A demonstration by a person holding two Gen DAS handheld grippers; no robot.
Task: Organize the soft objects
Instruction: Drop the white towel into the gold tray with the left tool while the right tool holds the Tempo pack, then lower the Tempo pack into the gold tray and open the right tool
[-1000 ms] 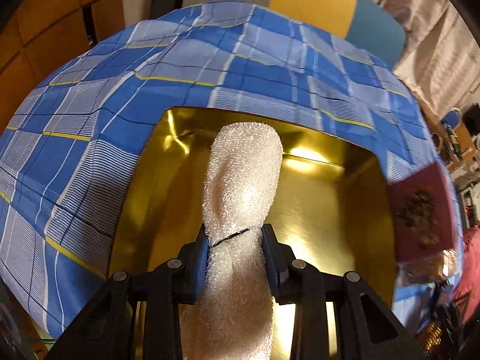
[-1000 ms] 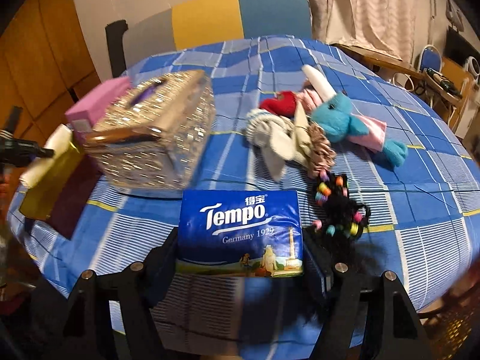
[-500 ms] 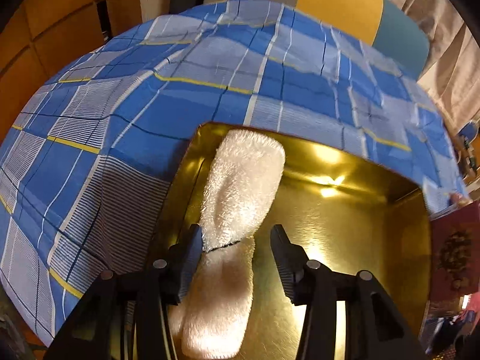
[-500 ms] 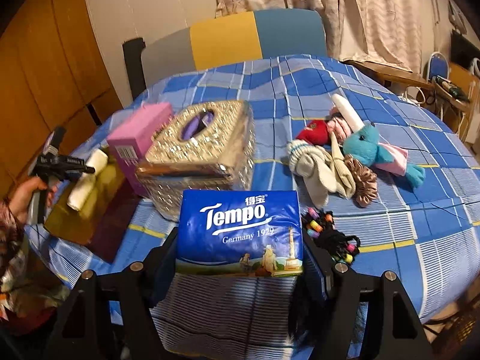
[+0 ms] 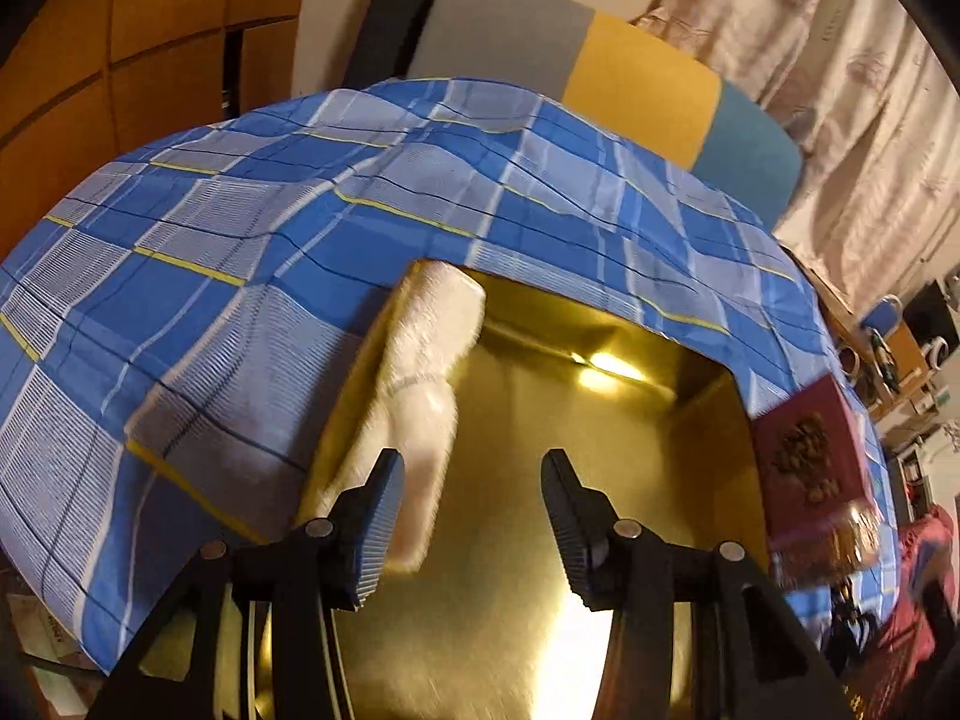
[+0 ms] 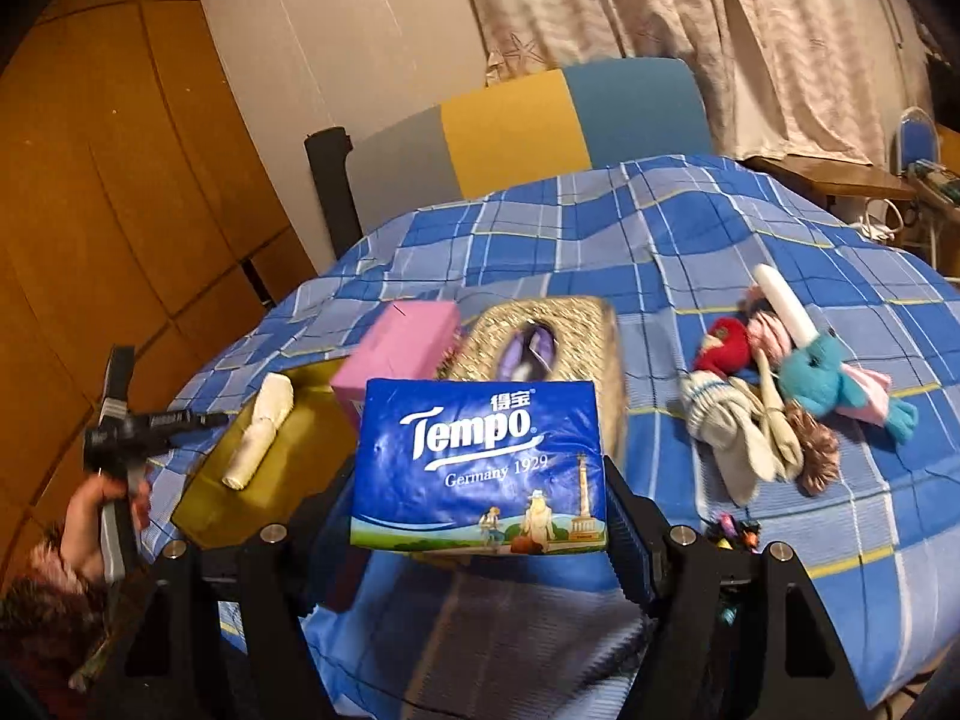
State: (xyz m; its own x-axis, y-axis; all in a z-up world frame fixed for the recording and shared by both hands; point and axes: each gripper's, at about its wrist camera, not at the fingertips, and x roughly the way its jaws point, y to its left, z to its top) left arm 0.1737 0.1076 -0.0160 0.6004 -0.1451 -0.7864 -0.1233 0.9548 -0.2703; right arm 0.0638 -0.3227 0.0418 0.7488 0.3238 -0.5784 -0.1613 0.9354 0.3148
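Towel (image 5: pixel 420 396) released, tissue pack (image 6: pixel 480 468) next.
Left gripper (image 5: pixel 474 516) gapes, towel lengthwise ahead-left; right gripper (image 6: pixel 480 516) clamps pack, tin (image 6: pixel 288 450) ahead-left.

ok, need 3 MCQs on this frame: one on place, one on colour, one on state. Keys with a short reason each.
1. Where is the rolled towel?
A. in the gold tray
B. on the pink box
C. among the plush toys

2. What colour is the Tempo pack?
A. red
B. blue
C. green

3. What state is the left hand-held gripper in?
A. shut on the towel
B. open, holding nothing
C. shut on the tray's rim

Key:
1 A: the towel lies along the tray's left side.
2 B: the pack's wrapper is blue with white lettering.
3 B: its jaws have just been opening; they stand apart, and the towel lies by the left pad, ungripped.
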